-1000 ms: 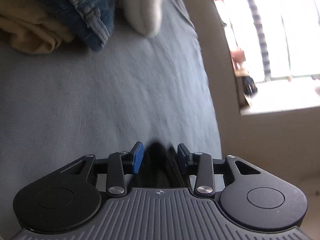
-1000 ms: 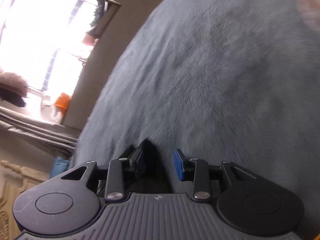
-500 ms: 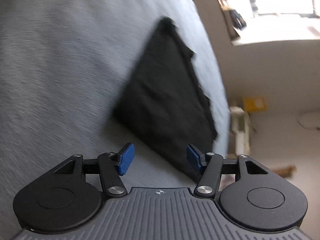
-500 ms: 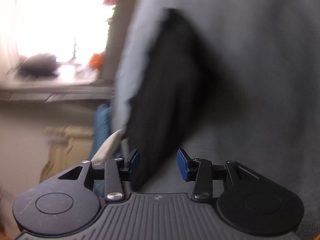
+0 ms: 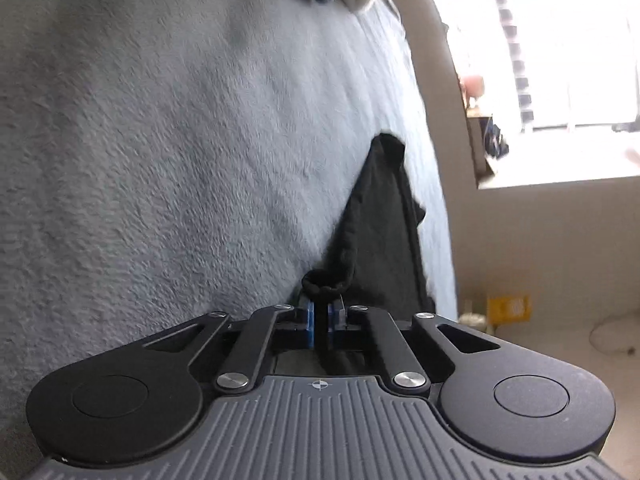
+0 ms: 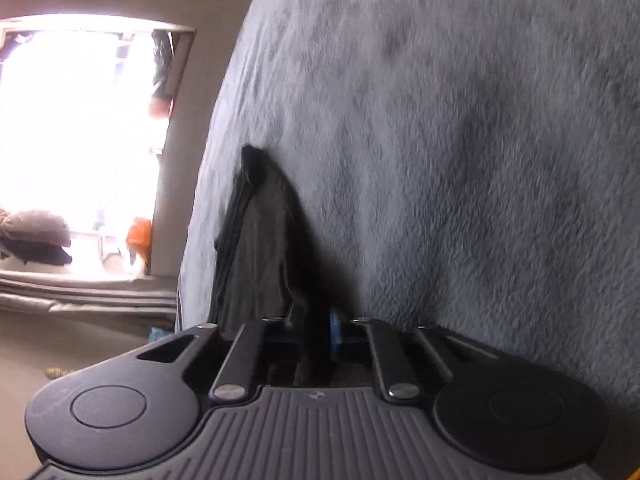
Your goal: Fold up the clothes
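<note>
Both tools are held low and tilted over the grey blanket (image 5: pixel 168 152), the left gripper (image 5: pixel 320 320) and right gripper (image 6: pixel 320 332) each pinching an edge of the black garment (image 5: pixel 380 232) lying near the bed's edge.

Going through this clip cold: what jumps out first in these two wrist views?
The black garment stands out, dark against the grey blanket, near the bed's edge. Both the left gripper and right gripper are shut on its near corners. Next comes the bright window beyond the bed.

Both hand-held grippers (image 5: pixel 320 320) (image 6: pixel 320 332) now apparently pinch the black garment (image 5: pixel 380 232).
</note>
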Tool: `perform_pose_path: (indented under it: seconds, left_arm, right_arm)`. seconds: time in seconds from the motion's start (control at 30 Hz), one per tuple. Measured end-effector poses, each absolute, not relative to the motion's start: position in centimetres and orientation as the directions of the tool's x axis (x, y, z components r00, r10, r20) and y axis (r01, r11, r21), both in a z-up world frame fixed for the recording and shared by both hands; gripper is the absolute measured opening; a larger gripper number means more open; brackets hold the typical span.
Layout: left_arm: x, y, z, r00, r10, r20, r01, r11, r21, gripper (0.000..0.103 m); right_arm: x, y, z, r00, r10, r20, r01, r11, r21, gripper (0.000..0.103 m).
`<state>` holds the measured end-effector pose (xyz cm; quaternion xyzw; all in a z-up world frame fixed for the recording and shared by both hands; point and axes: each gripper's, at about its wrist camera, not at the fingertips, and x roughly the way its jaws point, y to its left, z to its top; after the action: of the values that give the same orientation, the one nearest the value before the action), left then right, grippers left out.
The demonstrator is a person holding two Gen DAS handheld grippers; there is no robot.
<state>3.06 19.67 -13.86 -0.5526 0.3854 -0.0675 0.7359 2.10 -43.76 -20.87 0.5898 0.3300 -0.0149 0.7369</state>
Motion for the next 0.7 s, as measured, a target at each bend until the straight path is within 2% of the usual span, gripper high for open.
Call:
perform_pose_path:
  seconds: [0.27, 0.37, 0.6, 0.7]
  left_arm:
    - [1.1, 21.2, -9.9, 0.663, -0.593, -0.458, -0.254, 0.398, -0.882, 0.0]
    - [-1.2, 21.9, -8.7, 0.621, -0.611, -0.491, -0.245, 0.443, -0.862, 0.0]
    - [-8.7, 23.2, -9.8, 0.455, -0.617, -0.643, -0.346, 0.543, -0.766, 0.001]
    - [-9.1, 24.0, -10.2, 0.415, -0.534, -0.737, -0.353, 0.652, -0.671, 0.003]
  right_arm:
    - [-4.0, -45.0, -17.2, 0.779, 0.416, -0.469, 0.355, 0.324, 0.877, 0.006]
    - [-6.4, -45.3, -15.7, 0.769, 0.44, -0.463, 0.341, 0.331, 0.88, 0.006]
    - [-14.8, -44.6, -15.8, 0.619, 0.492, -0.612, 0.453, 0.412, 0.79, 0.006]
    - [-15.7, -45.2, -16.4, 0.546, 0.456, -0.703, 0.5, 0.496, 0.71, 0.009]
